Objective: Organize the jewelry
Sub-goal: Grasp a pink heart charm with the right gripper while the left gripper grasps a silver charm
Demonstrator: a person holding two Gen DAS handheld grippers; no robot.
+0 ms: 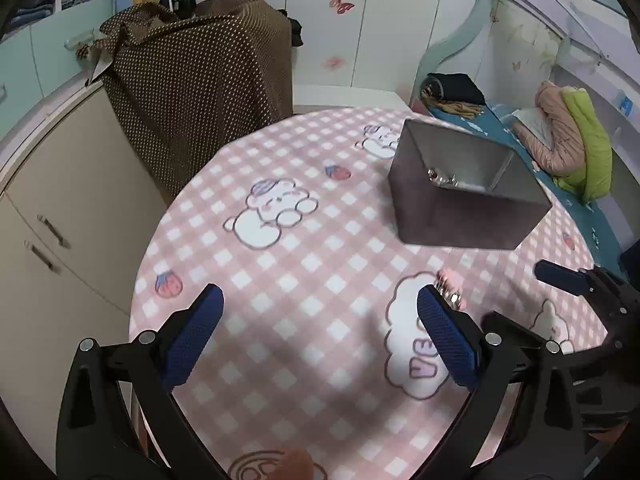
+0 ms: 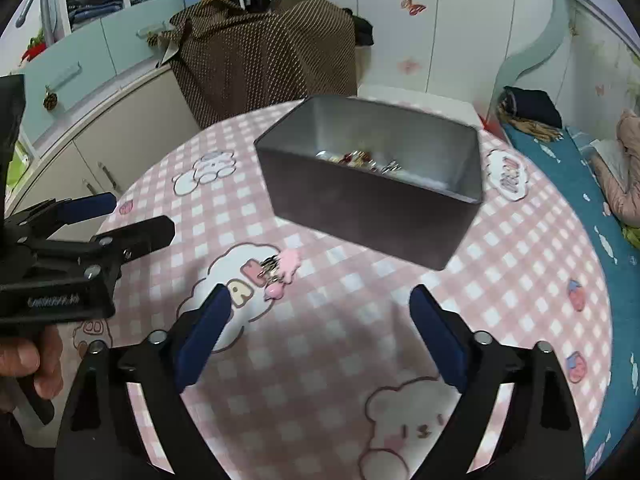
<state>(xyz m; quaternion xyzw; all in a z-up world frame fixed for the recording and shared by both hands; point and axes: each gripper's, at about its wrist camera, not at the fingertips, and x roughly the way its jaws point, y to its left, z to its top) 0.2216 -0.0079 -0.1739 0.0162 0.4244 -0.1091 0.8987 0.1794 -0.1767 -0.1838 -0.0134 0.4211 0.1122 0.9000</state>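
Observation:
A grey metal box (image 2: 372, 216) stands on the round table with the pink checked cloth (image 2: 320, 360); several small jewelry pieces (image 2: 360, 159) lie inside it. It also shows in the left wrist view (image 1: 460, 216). Pink and silver jewelry pieces (image 2: 280, 272) lie on the cloth in front of the box, just past my right gripper's left finger. In the left wrist view they (image 1: 450, 290) lie by the tip of my left gripper's right finger. My left gripper (image 1: 320, 312) is open and empty. My right gripper (image 2: 320, 308) is open and empty.
A brown dotted cover (image 1: 200, 80) drapes furniture behind the table. Beige cabinets (image 1: 60, 220) stand at the left. A bed with a blue sheet (image 2: 580, 184) and clothes lies at the right. White wardrobe doors (image 2: 440, 20) stand behind.

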